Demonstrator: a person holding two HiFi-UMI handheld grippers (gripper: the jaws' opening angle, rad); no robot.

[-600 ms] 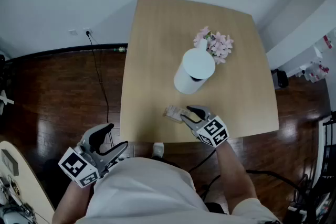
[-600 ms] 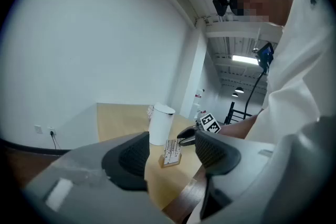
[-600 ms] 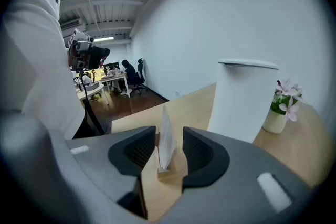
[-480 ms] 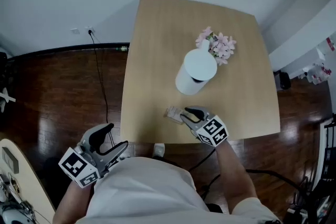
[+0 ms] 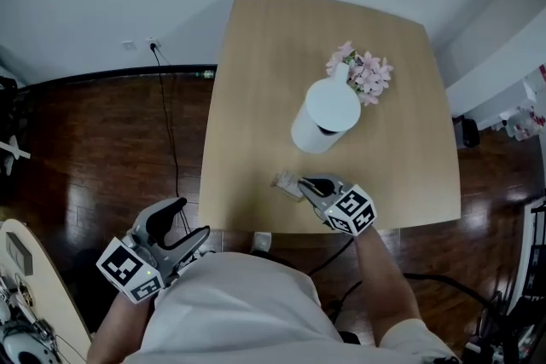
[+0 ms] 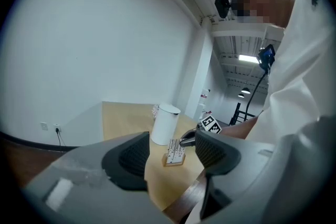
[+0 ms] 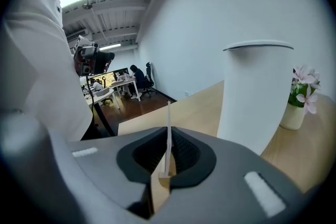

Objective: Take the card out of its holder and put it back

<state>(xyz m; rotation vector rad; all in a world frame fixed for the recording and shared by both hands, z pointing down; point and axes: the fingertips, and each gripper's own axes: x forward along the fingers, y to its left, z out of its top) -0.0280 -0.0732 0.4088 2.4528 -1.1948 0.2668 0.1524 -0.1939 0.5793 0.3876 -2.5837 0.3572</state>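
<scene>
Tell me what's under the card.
The wooden holder, resting on the table; the card stands in it, pinched by the right gripper. The card's bottom edge is hidden inside the holder.

Pink flowers (image 5: 367, 72) beside the white canister (image 5: 324, 115), pale wood table (image 5: 247, 98); white card (image 7: 168, 134), black-and-white squares on my grey right gripper (image 5: 303, 184).

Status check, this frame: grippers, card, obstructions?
Right gripper shut on card, card upright in holder. Left gripper open, empty, off the table. White canister behind holder, not blocking.
</scene>
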